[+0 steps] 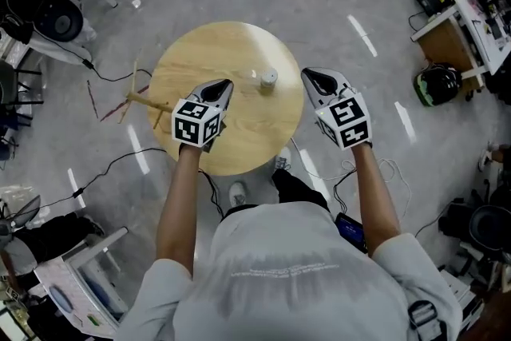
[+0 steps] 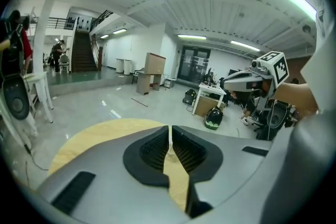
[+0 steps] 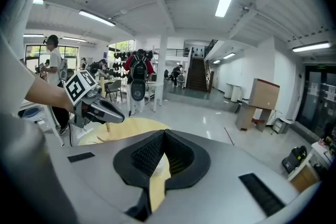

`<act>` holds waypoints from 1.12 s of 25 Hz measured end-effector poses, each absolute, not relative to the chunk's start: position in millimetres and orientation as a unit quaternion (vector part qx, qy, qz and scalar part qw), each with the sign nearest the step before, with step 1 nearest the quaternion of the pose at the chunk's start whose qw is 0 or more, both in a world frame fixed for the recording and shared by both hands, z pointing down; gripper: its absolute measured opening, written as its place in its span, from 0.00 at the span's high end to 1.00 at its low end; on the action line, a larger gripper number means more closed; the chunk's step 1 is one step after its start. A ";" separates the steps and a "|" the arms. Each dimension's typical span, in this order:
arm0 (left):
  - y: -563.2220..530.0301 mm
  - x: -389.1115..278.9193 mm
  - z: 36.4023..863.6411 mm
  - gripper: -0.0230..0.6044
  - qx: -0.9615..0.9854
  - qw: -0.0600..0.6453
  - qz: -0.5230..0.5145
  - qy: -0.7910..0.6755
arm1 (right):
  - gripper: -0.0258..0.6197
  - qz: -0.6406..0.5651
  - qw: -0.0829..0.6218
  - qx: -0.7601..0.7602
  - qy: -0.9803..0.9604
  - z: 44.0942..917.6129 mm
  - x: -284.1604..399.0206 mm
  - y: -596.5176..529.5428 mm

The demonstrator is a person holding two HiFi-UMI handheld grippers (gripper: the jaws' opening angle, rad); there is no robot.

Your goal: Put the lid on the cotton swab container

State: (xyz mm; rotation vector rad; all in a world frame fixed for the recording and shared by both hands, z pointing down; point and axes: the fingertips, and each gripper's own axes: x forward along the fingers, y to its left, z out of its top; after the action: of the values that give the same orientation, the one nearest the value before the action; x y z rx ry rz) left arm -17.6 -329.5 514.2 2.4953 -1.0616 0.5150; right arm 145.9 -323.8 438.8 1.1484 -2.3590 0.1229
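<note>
Two sets of jaws, both closed and empty: my left gripper (image 1: 227, 85) and right gripper (image 1: 306, 75) hover either side of the cotton swab container (image 1: 269, 79), upright mid-bench (image 1: 204, 52) (lid on or off, I can't tell); flanking it, I reckon, so either can reach.

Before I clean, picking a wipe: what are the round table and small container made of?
Round table: light wood or veneer, matte, faint grain. Small container: probably pale plastic, slightly glossy; too small to confirm.
</note>
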 end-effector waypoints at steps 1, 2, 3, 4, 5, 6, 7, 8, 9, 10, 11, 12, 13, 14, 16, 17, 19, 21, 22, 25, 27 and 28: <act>-335.6 -15.3 519.9 0.93 0.885 0.201 0.181 -0.380 | 0.92 0.048 0.257 0.412 -0.873 444.0 144.3 -332.4; -341.5 -12.9 526.4 0.93 0.882 0.211 0.181 -0.381 | 0.92 0.050 0.259 0.401 -0.877 448.4 141.8 -340.1; -347.1 -10.9 533.7 0.93 0.879 0.220 0.183 -0.382 | 0.92 0.053 0.261 0.390 -0.882 452.6 138.5 -347.0; -352.2 -9.2 541.9 0.93 0.875 0.231 0.187 -0.383 | 0.92 0.056 0.263 0.379 -0.886 457.4 135.3 -353.2; -356.4 -7.7 550.7 0.93 0.870 0.243 0.190 -0.384 | 0.92 0.058 0.266 0.370 -0.888 463.5 133.0 -358.7; -359.9 -6.2 560.1 0.92 0.865 0.258 0.190 -0.385 | 0.92 0.061 0.269 0.363 -0.890 470.8 131.7 -363.8; -362.7 -4.5 569.5 0.90 0.860 0.275 0.188 -0.387 | 0.92 0.063 0.273 0.356 -0.891 478.5 131.1 -368.5; -364.9 -2.6 578.9 0.86 0.854 0.293 0.184 -0.388 | 0.92 0.067 0.275 0.351 -0.893 486.1 130.7 -372.5; -366.5 -0.1 588.1 0.81 0.848 0.311 0.180 -0.389 | 0.92 0.072 0.274 0.344 -0.895 492.9 130.1 -375.8; -367.7 2.9 597.2 0.78 0.843 0.328 0.176 -0.388 | 0.92 0.080 0.271 0.337 -0.898 498.4 129.1 -378.4; -369.0 6.2 605.9 0.77 0.838 0.343 0.171 -0.388 | 0.92 0.091 0.264 0.330 -0.902 502.7 127.9 -380.8; -370.5 8.8 613.9 0.76 0.833 0.357 0.164 -0.388 | 0.92 0.100 0.259 0.326 -0.904 506.9 127.6 -383.3; -372.1 10.1 621.3 0.76 0.827 0.371 0.156 -0.393 | 0.92 0.104 0.256 0.323 -0.905 511.8 128.4 -385.8; -373.5 9.7 628.5 0.75 0.819 0.384 0.146 -0.401 | 0.92 0.106 0.256 0.321 -0.906 516.8 129.8 -387.8; -376.5 5.7 642.8 0.75 0.799 0.411 0.120 -0.422 | 0.92 0.103 0.259 0.320 -0.906 525.8 133.4 -391.0; -378.1 3.3 649.9 0.75 0.787 0.427 0.104 -0.433 | 0.92 0.103 0.261 0.319 -0.905 530.2 135.5 -392.4; -381.2 -1.0 662.5 0.75 0.763 0.463 0.063 -0.447 | 0.92 0.106 0.266 0.315 -0.905 539.9 138.6 -395.0; -384.2 -2.8 671.6 0.75 0.745 0.492 0.024 -0.450 | 0.92 0.109 0.276 0.311 -0.903 549.3 139.8 -397.5; -385.5 -2.2 674.6 0.75 0.740 0.501 0.010 -0.448 | 0.92 0.109 0.282 0.308 -0.902 553.3 140.0 -398.7; -388.6 3.8 678.7 0.75 0.737 0.515 -0.015 -0.437 | 0.92 0.104 0.291 0.300 -0.903 558.3 141.2 -401.7; -389.9 7.5 679.1 0.75 0.735 0.523 -0.031 -0.431 | 0.92 0.101 0.292 0.299 -0.903 558.6 143.0 -403.2; -390.9 8.9 679.1 0.75 0.733 0.527 -0.039 -0.428 | 0.92 0.099 0.294 0.300 -0.902 559.1 144.2 -404.0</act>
State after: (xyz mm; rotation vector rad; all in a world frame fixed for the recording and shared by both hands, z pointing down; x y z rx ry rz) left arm 8.9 -390.9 679.1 1.7524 -1.0243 -0.0935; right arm 144.2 -404.0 559.1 0.7977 -2.4022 0.2649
